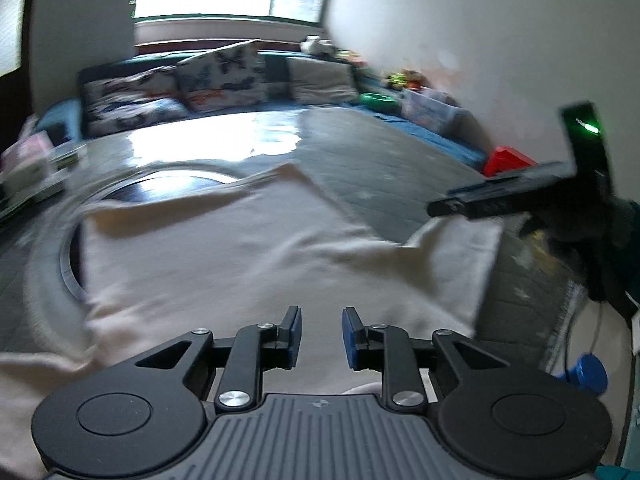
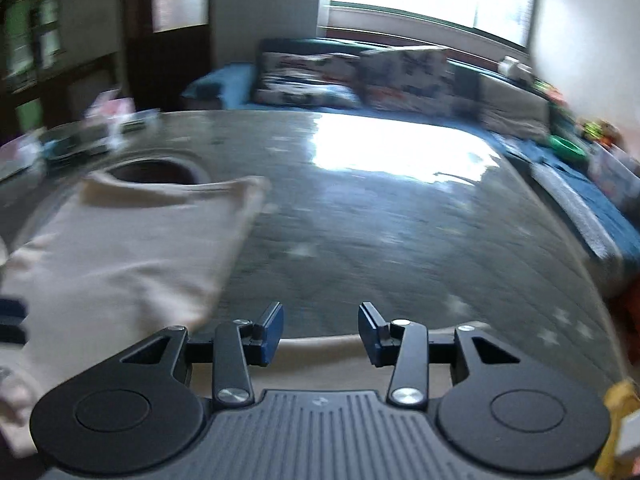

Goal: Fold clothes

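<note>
On grey patterned table (image 2: 400,240): cream knit garment (image 1: 240,248), spread flat, far end over dark round opening (image 1: 168,184). Left gripper (image 1: 321,334) above near cloth, jaws narrowly apart, empty. Right gripper (image 2: 321,334) at near hem, jaws wider, empty. Risk, judged: folded layers springing back or sliding askew once let go; blurred frames suggest quick hands dragging cloth.
</note>
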### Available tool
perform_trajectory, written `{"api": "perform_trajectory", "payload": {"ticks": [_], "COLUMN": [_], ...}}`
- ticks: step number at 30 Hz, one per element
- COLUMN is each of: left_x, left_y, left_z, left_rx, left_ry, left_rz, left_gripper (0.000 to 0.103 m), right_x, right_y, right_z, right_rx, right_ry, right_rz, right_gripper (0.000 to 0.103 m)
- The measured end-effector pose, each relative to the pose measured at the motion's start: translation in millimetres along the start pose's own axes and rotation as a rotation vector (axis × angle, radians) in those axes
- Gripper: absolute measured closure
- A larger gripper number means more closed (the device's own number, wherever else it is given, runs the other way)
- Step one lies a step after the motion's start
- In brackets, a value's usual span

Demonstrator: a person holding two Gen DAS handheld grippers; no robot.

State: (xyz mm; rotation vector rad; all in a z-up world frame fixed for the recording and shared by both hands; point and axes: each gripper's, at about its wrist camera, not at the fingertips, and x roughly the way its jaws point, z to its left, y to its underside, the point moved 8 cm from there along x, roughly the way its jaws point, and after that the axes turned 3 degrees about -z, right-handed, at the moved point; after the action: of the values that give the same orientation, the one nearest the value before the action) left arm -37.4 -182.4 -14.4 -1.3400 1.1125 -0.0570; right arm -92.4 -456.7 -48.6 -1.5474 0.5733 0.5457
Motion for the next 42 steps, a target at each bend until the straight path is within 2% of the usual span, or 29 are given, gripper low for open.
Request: {"api": "perform_trajectory", "payload": {"ticks": [6,10,15,24,32,42], "left_x": [-11,-11,-8,-9,-37,-66], "left_y": [17,26,21,16,18,39], "left_z": [34,45,56,85,109,111], "left_rx": [-0.075,-0.099,-0.126,-0.171,-0.208,-0.203], "left_ry": [-0.055,-0.074,-0.090,-0.163,-0.232,-0.272], "left_rz": [0.021,0.041,0.033,0.039,0.013,0.006], "left_gripper": [0.078,0.079,0.079,0.079,0.078,0.078], "right_x": [6,22,45,79,53,17], "right_y": [-5,-4,-11,-29,-26,-1], "right_z": [63,87,93,87,107,146], "right_rx": [-0.101,-0.143,-0.129,-0.110,-0.173,-0.268], "right_ry": [-0.152,-0.201,-0.206,-0.180,-0.243,-0.343], "right_rz": [0.007,0.034,0.058,0.073,0.056,0.063], "right_gripper": [0.060,0.060,0.060,0.060,0.060,0.057]}}
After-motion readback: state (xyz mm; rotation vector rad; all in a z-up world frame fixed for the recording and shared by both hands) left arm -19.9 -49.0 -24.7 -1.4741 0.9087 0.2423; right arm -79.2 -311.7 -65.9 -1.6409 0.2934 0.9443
